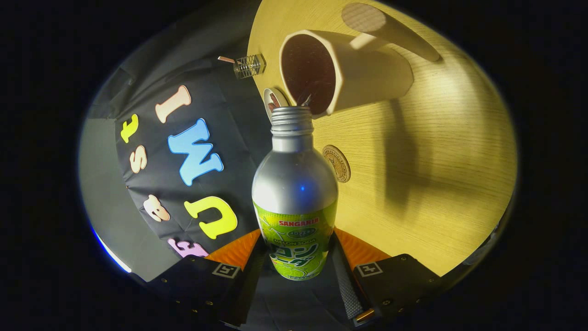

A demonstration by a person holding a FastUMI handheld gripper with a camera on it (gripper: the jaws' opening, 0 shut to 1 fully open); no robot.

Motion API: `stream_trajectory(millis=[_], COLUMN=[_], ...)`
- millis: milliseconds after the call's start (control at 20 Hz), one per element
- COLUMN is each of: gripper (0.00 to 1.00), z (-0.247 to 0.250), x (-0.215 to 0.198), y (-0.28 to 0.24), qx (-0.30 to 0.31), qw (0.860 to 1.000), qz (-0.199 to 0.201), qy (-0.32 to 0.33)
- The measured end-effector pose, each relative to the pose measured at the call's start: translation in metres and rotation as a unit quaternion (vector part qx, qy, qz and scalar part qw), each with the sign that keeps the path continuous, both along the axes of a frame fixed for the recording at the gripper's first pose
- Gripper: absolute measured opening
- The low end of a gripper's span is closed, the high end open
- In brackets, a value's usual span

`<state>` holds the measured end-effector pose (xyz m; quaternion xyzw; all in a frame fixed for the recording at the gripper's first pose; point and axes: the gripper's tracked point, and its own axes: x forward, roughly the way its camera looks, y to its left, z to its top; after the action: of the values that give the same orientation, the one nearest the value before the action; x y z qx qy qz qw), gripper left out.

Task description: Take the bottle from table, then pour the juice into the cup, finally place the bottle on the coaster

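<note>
- The gripper [296,262] had both fingers clamped on the tilted aluminium soda bottle [295,184].
- Its open mouth sat at the near rim of the cup [340,73]; juice could spill onto the wooden table [436,184].

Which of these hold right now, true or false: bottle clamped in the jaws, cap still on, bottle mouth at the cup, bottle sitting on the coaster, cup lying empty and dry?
1. The gripper jaws press on the bottle from both sides. True.
2. The bottle's cap is on. False: its threaded mouth is open.
3. The bottle mouth is at the rim of the cup. True.
4. The bottle stands on the coaster. False: it is held tilted; the coaster lies bare on the table.
5. The cup is dry inside. False: dark liquid shows inside.
</note>
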<state>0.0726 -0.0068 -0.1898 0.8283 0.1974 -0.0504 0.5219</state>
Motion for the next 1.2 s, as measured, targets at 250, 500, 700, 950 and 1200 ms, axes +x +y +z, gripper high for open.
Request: stream_trajectory(millis=[250, 500, 700, 950, 1200], gripper=[0.77, 0.77, 0.77, 0.77, 0.77], z=[0.005, 0.01, 0.016, 0.024, 0.032], x=[0.001, 0.003, 0.005, 0.006, 0.009], y=[-0.002, -0.007, -0.011, -0.014, -0.014], qx=[0.013, 0.025, 0.045, 0.061, 0.078], qw=[1.0, 1.0, 0.999, 0.998, 0.996], qz=[-0.002, -0.011, -0.022, -0.028, -0.034], qy=[0.002, 0.004, 0.003, 0.002, 0.009])
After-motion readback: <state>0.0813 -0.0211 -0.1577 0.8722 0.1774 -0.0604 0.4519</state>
